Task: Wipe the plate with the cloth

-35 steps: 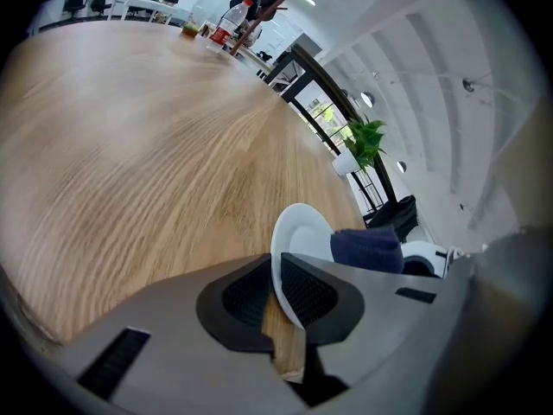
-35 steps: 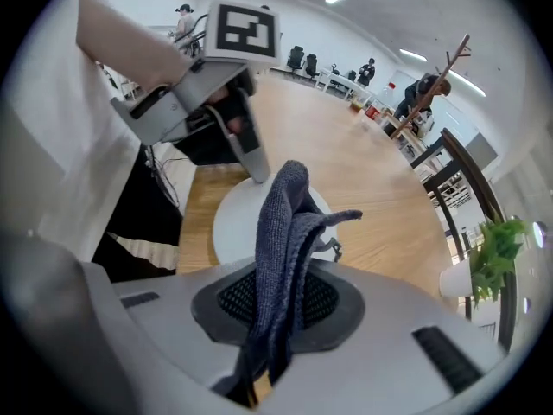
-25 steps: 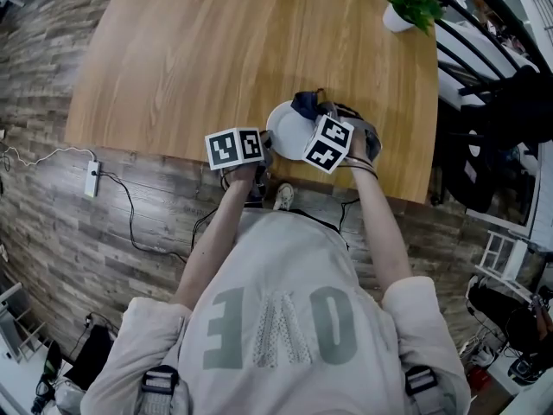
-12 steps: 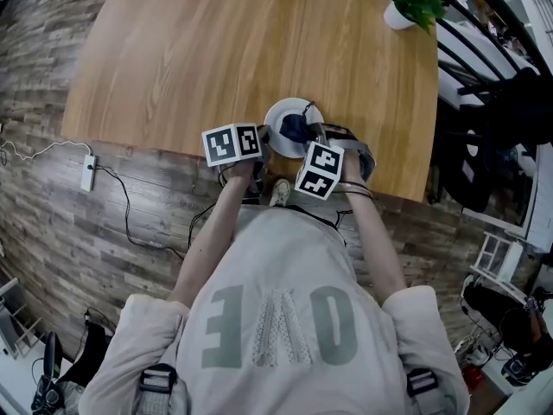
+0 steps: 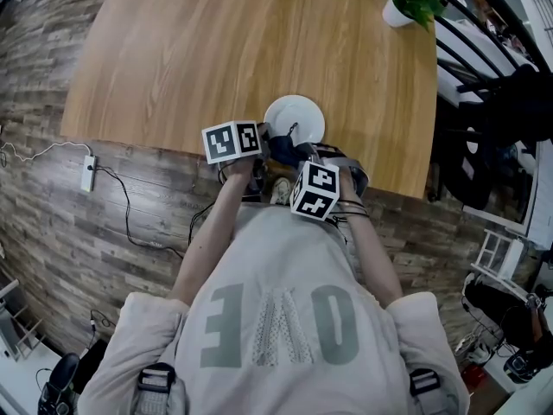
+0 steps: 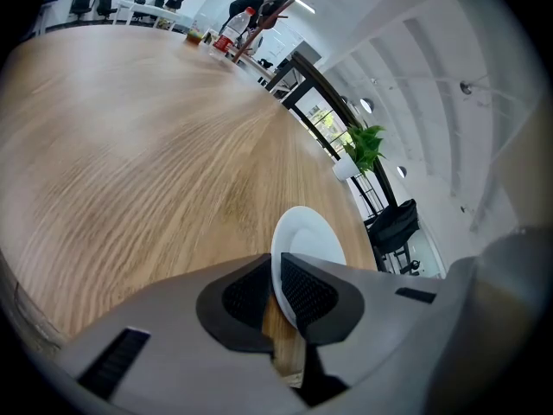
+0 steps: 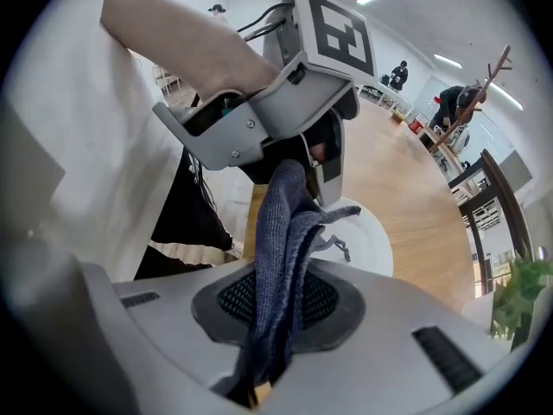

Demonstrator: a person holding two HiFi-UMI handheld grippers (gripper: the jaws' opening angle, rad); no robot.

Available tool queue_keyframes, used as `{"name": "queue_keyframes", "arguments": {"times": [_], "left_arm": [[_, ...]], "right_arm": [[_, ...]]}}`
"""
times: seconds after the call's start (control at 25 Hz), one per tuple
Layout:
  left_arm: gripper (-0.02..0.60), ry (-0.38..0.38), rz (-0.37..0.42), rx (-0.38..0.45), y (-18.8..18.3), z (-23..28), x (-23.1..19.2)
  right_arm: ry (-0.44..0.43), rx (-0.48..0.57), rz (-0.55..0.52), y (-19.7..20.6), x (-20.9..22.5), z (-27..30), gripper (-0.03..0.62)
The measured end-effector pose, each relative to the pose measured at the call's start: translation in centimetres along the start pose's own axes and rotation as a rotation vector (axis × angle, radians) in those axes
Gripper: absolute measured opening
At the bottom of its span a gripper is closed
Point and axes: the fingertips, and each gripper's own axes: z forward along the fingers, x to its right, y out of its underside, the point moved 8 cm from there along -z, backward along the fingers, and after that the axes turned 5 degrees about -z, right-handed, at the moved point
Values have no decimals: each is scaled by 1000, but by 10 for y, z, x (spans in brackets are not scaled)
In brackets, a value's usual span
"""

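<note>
Right claw [image 7: 276, 305] is clenched on the dark blue cloth [image 7: 281, 223], fabric bunched btwn the pads and sticking out front, right by the near rim of the white plate [image 7: 384, 245]. Left claw [image 6: 275, 268] pinches the plate's near-left rim, one pad each side. The plate sits at the near edge of the wooden table [image 5: 216, 50]. Imo the trick now is to press the cloth flat on the face and sweep it toward the far side in arcs. Left needs to hold firm so the plate doesn't skate or tip off the edge, and watch the cloth doesn't snag on the left claw tbh.
</note>
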Motion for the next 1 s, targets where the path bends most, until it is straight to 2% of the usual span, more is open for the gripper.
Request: {"name": "queue_keyframes", "arguments": {"times": [0.12, 0.28, 0.4, 0.56, 0.76, 1.0], "left_arm": [[41, 2, -7, -6, 2, -1, -1], [41, 3, -7, -4, 3, 0, -1], [41, 7, -13, 0, 2, -1, -1], [41, 11, -20, 3, 5, -1, -2], [41, 24, -24, 7, 3, -2, -2], [41, 32, -34, 11, 2, -2, -2]], "right_arm": [[38, 17, 34, 4, 12, -5, 60], [189, 8, 118, 13, 60, -20, 60], [264, -36, 116, 16, 93, -22, 60], [260, -97, 95, 18, 116, 3, 60], [219, -166, 57, 13, 117, 28, 60], [148, -135, 0, -6, 85, 33, 61]]}}
